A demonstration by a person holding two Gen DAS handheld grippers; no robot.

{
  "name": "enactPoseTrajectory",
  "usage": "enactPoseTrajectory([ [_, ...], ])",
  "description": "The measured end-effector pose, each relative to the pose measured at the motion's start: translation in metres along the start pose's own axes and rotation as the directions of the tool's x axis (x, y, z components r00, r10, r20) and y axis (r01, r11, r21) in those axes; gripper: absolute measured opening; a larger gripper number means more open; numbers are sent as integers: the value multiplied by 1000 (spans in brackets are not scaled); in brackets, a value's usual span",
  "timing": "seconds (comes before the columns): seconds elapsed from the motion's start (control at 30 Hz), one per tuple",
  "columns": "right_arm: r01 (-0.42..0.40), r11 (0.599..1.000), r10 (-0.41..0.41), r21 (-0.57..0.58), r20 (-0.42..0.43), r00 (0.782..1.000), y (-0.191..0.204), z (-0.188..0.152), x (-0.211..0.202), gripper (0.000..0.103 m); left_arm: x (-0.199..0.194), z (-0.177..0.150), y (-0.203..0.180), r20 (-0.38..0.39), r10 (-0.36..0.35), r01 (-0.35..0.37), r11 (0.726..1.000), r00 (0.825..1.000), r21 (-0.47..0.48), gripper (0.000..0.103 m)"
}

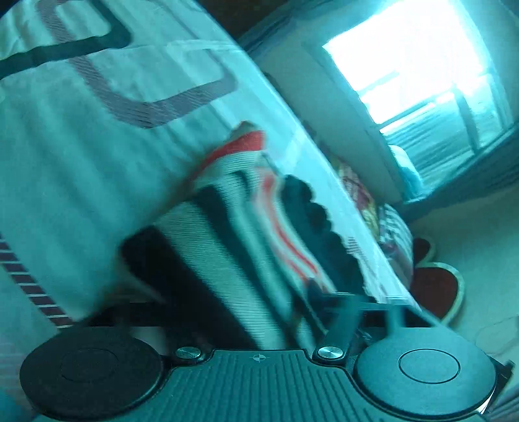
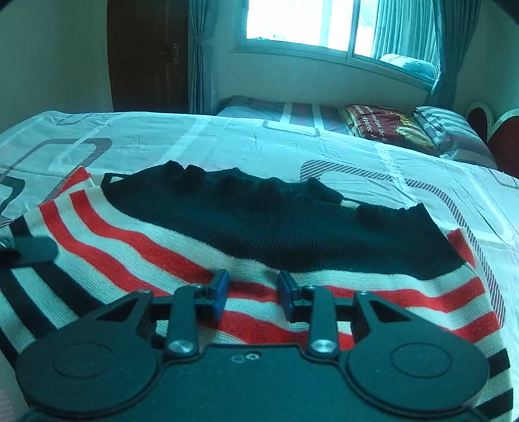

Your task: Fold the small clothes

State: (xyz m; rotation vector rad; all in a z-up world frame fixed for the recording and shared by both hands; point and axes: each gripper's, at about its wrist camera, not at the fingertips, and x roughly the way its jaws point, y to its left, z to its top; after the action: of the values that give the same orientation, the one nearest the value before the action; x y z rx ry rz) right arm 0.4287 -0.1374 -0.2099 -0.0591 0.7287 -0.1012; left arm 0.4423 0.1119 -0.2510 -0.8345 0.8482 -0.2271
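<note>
A knitted sweater (image 2: 181,259) with red, white and black stripes and a black upper part (image 2: 292,227) lies spread on the bed. My right gripper (image 2: 253,289) rests low on the striped part. Its blue pads (image 2: 220,292) stand apart, and the cloth lies flat between them, not pinched. In the blurred, tilted left wrist view the sweater (image 1: 220,246) fills the middle, right up against my left gripper (image 1: 253,308). Its fingertips are lost in cloth and blur. One dark finger (image 2: 35,248) of it shows at the sweater's left edge.
The bed sheet (image 2: 227,142) is white with grey rounded-rectangle prints. Pillows (image 2: 389,130) and a red heart-shaped headboard (image 2: 499,139) lie at the far right. A bright window (image 2: 308,26) with curtains and a dark door (image 2: 146,55) stand behind the bed.
</note>
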Motion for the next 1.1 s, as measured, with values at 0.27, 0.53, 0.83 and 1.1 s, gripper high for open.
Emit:
enactPoseTrajectory([
  [0.27,-17,1000,16,17,19,1000,-4,-3,-2,34,-10,-2,-4,60,0,0,1000,998,8,32],
  [0.53,-38,999,37,28,19,999,-9,-3,-4,34,-25,-4,-51,136,-68,32,968,988,248,27],
  [0.83,-7,984,-6,176,70,998,-66,-5,-38,34,-5,-37,-148,12,-210,156,760,978,631,25],
  [1.1,88,963,-92,253,6,996,-131,-33,-62,37,28,-101,-181,-211,-149,258,605,966,753,26],
])
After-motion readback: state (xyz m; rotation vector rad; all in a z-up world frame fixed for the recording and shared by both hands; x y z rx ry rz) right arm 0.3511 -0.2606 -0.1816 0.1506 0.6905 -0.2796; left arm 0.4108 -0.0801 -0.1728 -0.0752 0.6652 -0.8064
